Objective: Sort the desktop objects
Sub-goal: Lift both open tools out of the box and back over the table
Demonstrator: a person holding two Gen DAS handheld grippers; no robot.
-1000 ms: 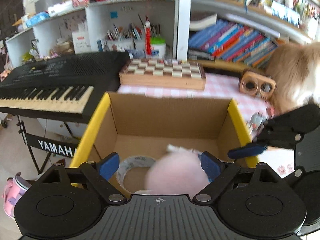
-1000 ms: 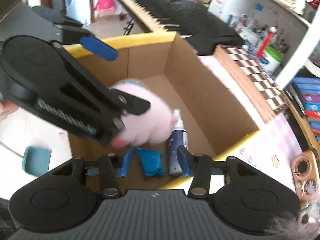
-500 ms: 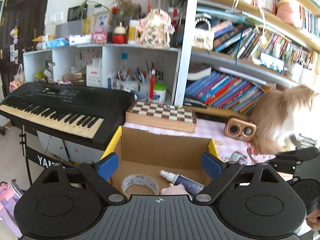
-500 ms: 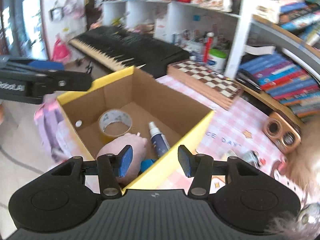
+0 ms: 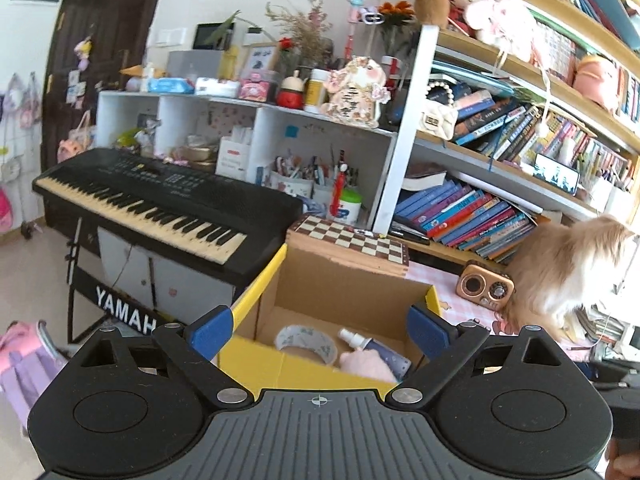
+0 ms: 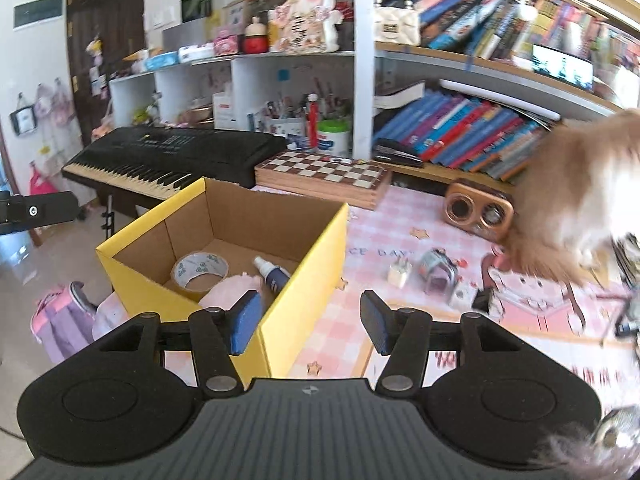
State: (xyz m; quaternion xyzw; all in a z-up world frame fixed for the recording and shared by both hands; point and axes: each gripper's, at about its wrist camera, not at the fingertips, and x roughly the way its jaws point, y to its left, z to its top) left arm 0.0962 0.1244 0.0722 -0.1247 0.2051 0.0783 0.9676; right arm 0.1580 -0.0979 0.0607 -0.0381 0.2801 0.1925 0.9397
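Observation:
A yellow cardboard box (image 6: pixel 316 256) (image 5: pixel 256 292) stands on the pink checked tablecloth (image 6: pixel 400 240). Inside lie a tape roll (image 6: pixel 199 271) (image 5: pixel 306 340), a pink plush toy (image 6: pixel 230 292) (image 5: pixel 366 364) and a small spray bottle (image 6: pixel 274 274) (image 5: pixel 376 348). My left gripper (image 5: pixel 316 328) is open and empty, pulled back from the box. My right gripper (image 6: pixel 310 320) hovers over the box's near right corner with its jaws opening and nothing between them. On the cloth to the right lie a white plug (image 6: pixel 400 272), a small metallic object (image 6: pixel 438 276) and other small items.
A long-haired cat (image 6: pixel 576 200) stands on the table at the right. A wooden speaker (image 6: pixel 478 212) and a chessboard box (image 6: pixel 324 178) sit behind. A black keyboard (image 6: pixel 168 156) stands left of the table. Crowded bookshelves (image 6: pixel 460 128) fill the back wall.
The pink plush was let go and now lies in the box. Both grippers pulled back and up out of the box, and the right one swung toward the table and widened.

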